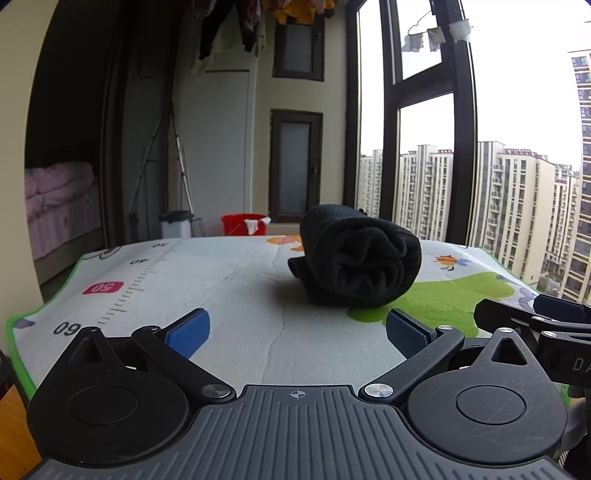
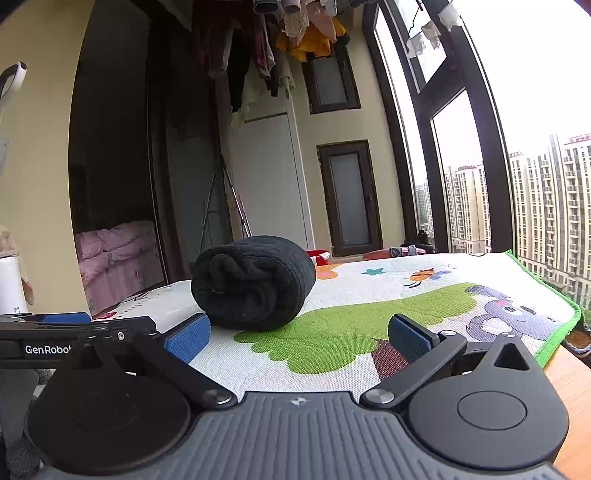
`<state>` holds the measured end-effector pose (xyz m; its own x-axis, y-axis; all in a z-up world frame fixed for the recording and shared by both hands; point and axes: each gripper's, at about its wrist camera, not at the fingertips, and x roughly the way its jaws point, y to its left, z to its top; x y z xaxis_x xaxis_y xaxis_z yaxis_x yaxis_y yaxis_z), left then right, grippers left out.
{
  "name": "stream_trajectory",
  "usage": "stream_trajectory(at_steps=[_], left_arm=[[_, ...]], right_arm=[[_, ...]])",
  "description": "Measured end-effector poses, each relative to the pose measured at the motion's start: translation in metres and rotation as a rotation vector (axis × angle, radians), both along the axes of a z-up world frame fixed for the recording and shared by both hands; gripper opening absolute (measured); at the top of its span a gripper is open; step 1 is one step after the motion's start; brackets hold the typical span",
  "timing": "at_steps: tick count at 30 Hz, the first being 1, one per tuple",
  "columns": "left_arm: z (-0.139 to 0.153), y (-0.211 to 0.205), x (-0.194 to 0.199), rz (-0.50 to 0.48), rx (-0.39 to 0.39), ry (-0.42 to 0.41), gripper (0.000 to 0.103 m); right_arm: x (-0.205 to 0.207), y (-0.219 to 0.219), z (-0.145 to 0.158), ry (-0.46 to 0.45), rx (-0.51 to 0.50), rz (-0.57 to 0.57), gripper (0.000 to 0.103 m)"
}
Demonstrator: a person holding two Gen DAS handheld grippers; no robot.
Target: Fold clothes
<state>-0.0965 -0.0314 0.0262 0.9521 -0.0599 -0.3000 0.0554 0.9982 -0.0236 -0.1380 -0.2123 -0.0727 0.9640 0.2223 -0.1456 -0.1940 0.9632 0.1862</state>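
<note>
A black garment (image 1: 360, 260) lies rolled into a thick bundle on the patterned mat (image 1: 207, 280), its spiral end facing me. My left gripper (image 1: 297, 334) is open, low over the mat, a short way in front of the roll and holding nothing. In the right wrist view the same black roll (image 2: 255, 282) sits ahead and to the left, close to the left blue pad. My right gripper (image 2: 298, 338) is open and holds nothing. Each gripper shows at the edge of the other's view: the right gripper (image 1: 535, 325) and the left gripper (image 2: 55, 332).
The mat (image 2: 424, 291) has a green border and covers a wooden table (image 2: 572, 391) whose edge shows at right. Tall windows (image 1: 424, 147) stand on the right. A red bucket (image 1: 243, 224) and a bin (image 1: 175, 223) sit on the floor beyond. Laundry (image 2: 295, 33) hangs overhead.
</note>
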Motion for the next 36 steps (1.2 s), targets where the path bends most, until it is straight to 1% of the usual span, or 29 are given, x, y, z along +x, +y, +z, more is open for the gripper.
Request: stream_trajectory(at_steps=[2,5,8,14,17,19,26,31,32,33,36], left_arm=[[0.000,-0.001,0.002,0.021,0.009,0.020,0.103],[0.000,-0.005,0.005,0.043,0.047,0.058,0.103],[0.000,-0.007,0.007,0.056,0.076,0.084,0.103],[0.001,0.003,0.007,0.048,0.010,0.085,0.103],[0.001,0.006,0.008,0.051,-0.011,0.094,0.103],[0.001,0.007,0.007,0.047,-0.013,0.095,0.103],[0.003,0.007,0.006,0.042,-0.015,0.096,0.103],[0.004,0.006,0.006,0.038,-0.012,0.092,0.103],[0.004,0.005,0.006,0.038,-0.010,0.089,0.103],[0.004,0.004,0.006,0.037,-0.007,0.087,0.103],[0.003,0.003,0.006,0.035,0.000,0.082,0.103]], right_arm=[[0.001,0.000,0.003,0.010,-0.003,0.004,0.103],[0.003,0.001,0.008,0.021,-0.011,0.009,0.103],[-0.002,0.007,0.010,-0.012,-0.054,-0.005,0.103],[0.009,0.002,0.003,0.066,-0.025,-0.015,0.103],[0.008,0.004,0.002,0.066,-0.033,-0.017,0.103],[0.007,0.006,0.002,0.066,-0.047,-0.017,0.103],[0.007,0.005,0.000,0.074,-0.042,-0.017,0.103],[0.008,0.002,0.006,0.077,-0.033,-0.008,0.103],[0.008,0.002,0.008,0.074,-0.030,-0.007,0.103],[0.006,0.002,0.012,0.050,-0.035,-0.016,0.103],[0.000,0.003,0.023,-0.042,-0.045,-0.049,0.103]])
